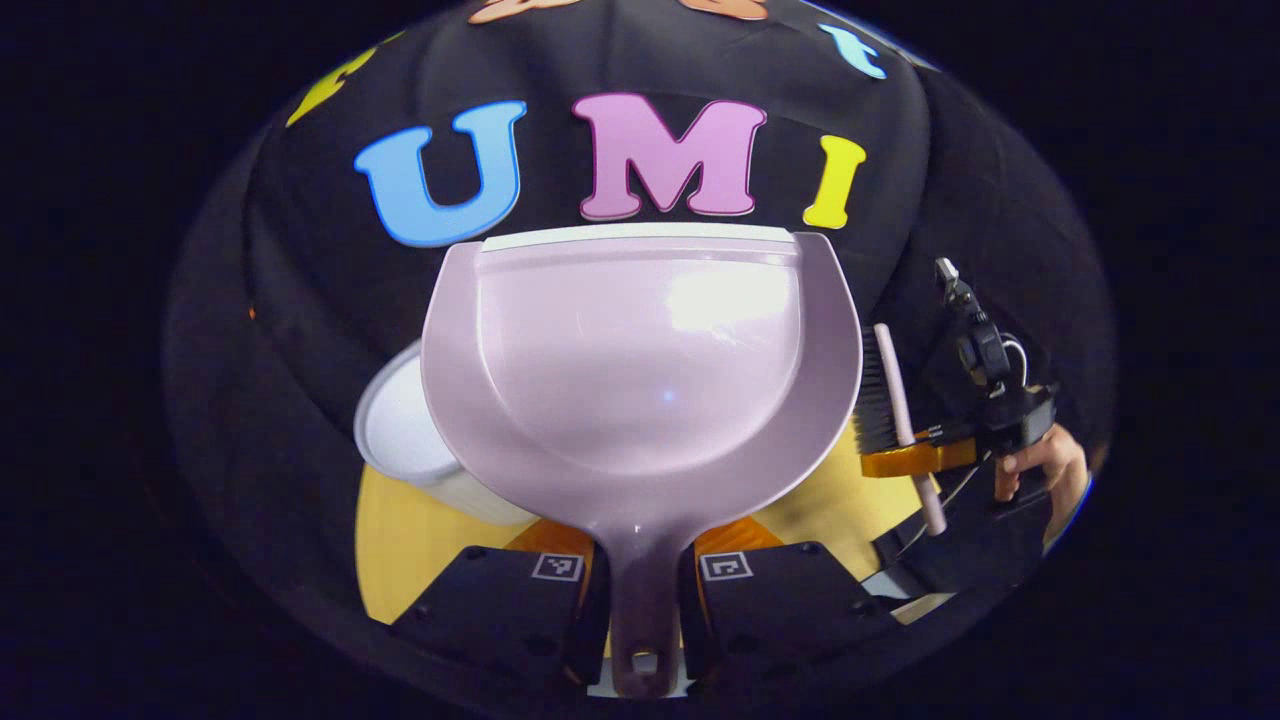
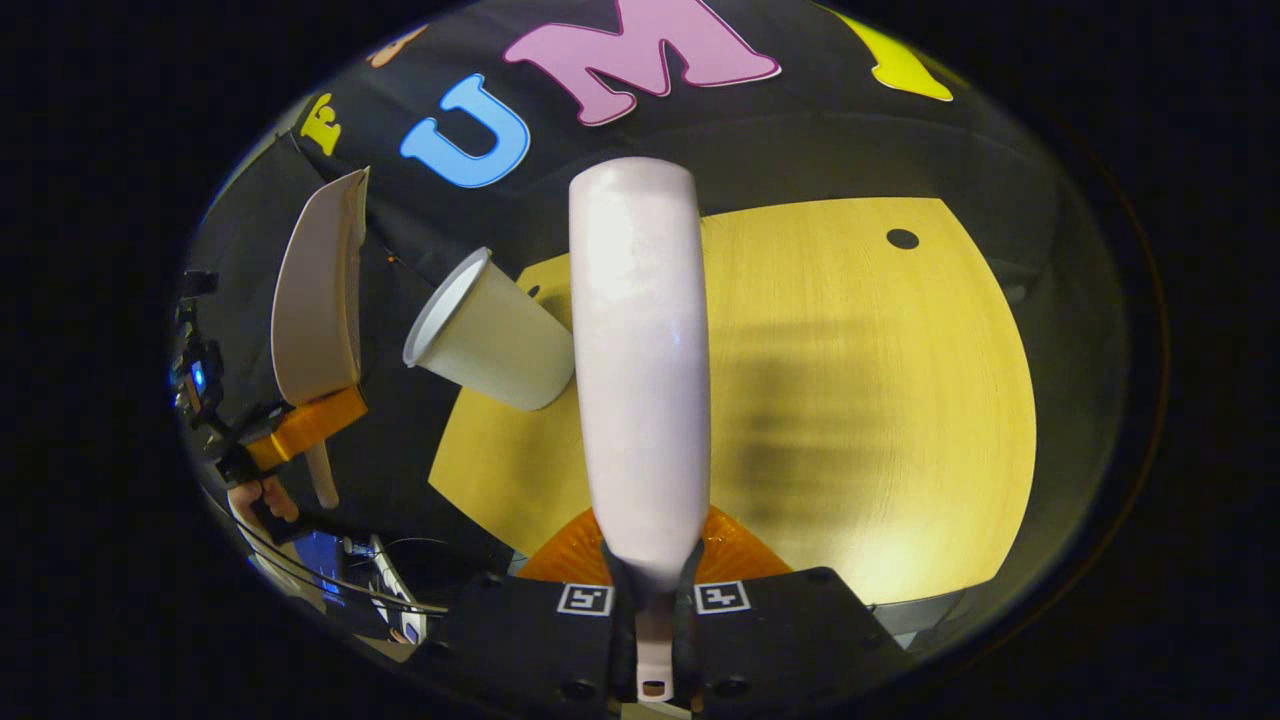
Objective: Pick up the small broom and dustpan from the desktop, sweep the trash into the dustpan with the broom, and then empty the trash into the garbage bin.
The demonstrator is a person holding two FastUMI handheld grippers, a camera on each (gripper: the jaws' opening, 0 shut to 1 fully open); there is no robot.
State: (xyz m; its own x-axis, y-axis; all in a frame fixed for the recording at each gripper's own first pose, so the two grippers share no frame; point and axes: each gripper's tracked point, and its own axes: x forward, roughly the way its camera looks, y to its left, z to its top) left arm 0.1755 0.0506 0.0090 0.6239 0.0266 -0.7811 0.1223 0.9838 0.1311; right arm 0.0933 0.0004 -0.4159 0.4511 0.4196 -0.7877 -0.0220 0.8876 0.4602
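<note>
Nearest to you, your left tool (image 1: 640,600) is closed on the dustpan (image 1: 640,370) by its narrow handle, both fingers pressing the stem just below where it flares into the pan — a sound place to hold, since the scoop itself is thin, stiff plastic, glossy and likely slick, and too wide to grip. It is light, but the broad pan puts leverage on that small handle, so expect it to twist if you tip it fast. Your right tool (image 2: 655,610) is likewise clamped on the broom (image 2: 640,360) at the thin tail of its handle; the smooth, rigid back rises away from the fingers, and from the left gripper view you see its soft bristles (image 1: 872,395) to one side. Both are held aloft above the desk (image 2: 880,400). Beyond, the white garbage bin (image 2: 490,335) stands at the desk's far edge — thin-walled, easy to knock — partly behind the pan in the left gripper view.
</note>
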